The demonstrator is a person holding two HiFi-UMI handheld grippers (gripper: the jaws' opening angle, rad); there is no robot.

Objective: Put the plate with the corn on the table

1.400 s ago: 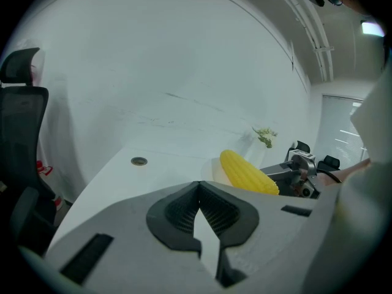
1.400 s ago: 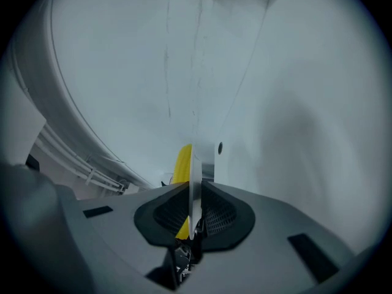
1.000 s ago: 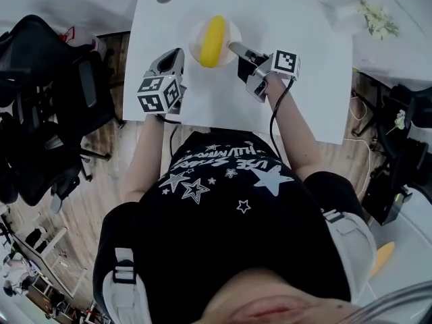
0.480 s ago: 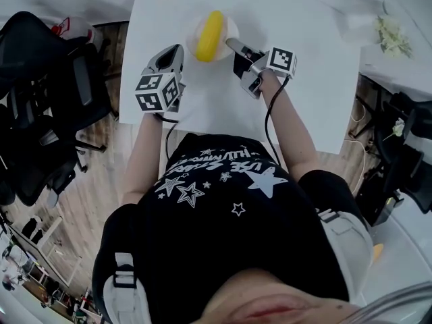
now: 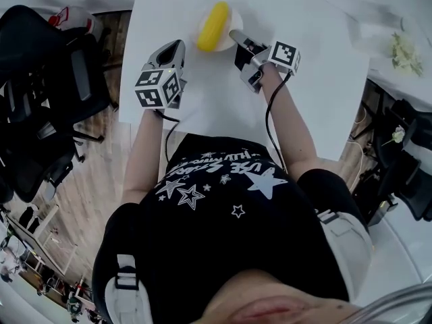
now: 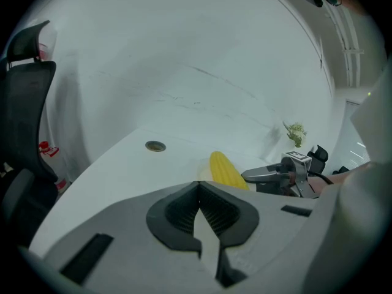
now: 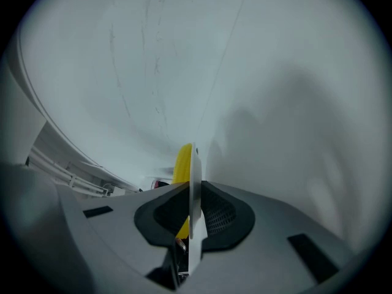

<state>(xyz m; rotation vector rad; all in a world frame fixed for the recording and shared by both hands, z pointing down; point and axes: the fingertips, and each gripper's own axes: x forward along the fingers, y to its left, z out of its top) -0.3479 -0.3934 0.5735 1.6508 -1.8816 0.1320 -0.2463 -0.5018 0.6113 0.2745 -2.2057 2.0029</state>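
One grip in place: right claw [image 7: 191, 192] clamped on the rim of the plate [image 7: 195, 164], corn [image 5: 212, 25] lying on it. Left claw [image 6: 199, 187] closed on nothing, near the left edge of the surface [image 5: 202, 93]. Plate by the far edge; cannot tell whether resting or just above. Probably remaining: settling it, then releasing.

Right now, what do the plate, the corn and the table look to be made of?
Plate: probably plastic or melamine; a thin, straight, pale edge with no gloss.
Corn: likely a plastic or rubber toy; uniform bright yellow with regular ribbed rows.
Table: a white, laminate-like top, matte and flat; its core cannot be told.
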